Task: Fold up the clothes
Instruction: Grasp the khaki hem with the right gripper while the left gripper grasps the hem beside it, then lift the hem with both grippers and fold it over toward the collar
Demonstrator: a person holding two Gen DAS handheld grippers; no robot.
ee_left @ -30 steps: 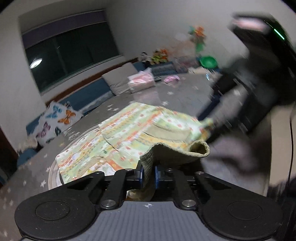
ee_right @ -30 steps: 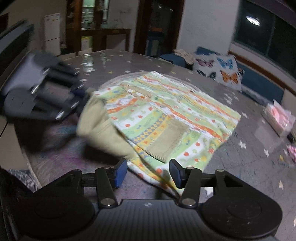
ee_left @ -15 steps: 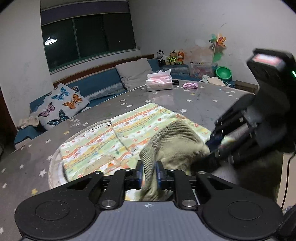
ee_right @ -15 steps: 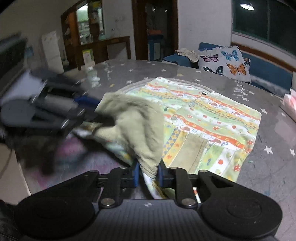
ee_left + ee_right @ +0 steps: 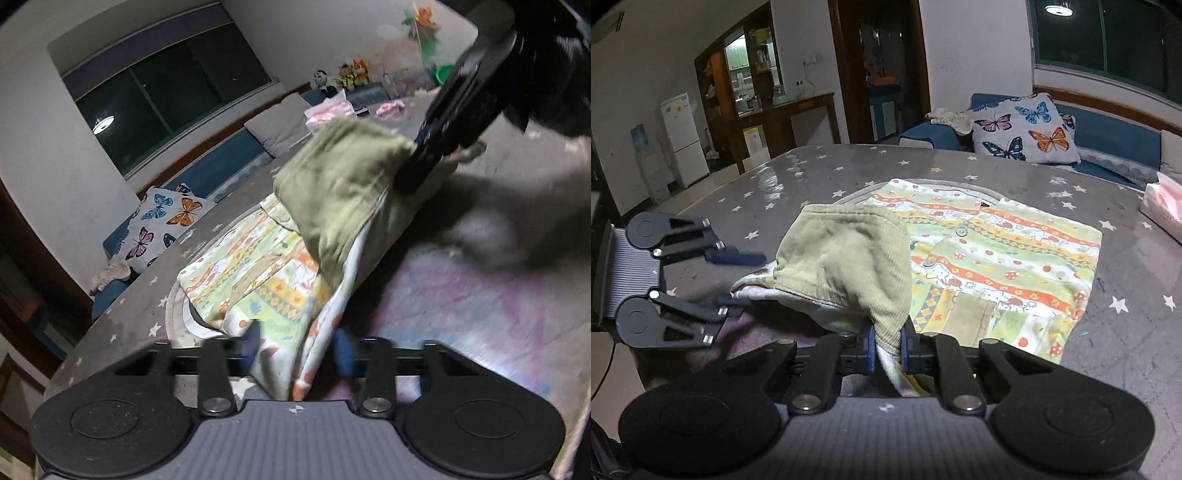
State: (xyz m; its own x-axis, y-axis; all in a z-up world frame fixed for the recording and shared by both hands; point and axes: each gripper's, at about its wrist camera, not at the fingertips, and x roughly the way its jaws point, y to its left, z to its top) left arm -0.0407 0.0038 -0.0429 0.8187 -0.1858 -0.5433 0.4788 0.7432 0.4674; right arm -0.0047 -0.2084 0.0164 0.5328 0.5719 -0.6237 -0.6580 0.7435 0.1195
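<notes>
The fold is partway: the patterned garment (image 5: 1004, 251) lies mostly flat on the star-printed worktop (image 5: 775, 184), while its near edge, with an olive corduroy cuff (image 5: 846, 266), is lifted and doubled over toward the middle. Still to do, as I judge it: lay that flap down, smooth it, then make the remaining folds.

The right gripper (image 5: 887, 352) is clamped on the cuff's hem, fingers pressed tight against the fabric. The left gripper (image 5: 295, 349) has its fingers apart, with cloth draped loosely between them, not pinched.

The garment is thin, soft printed cotton in striped bands of orange, green and yellow, with buttons and an olive patch pocket; the cuff is ribbed and thicker
</notes>
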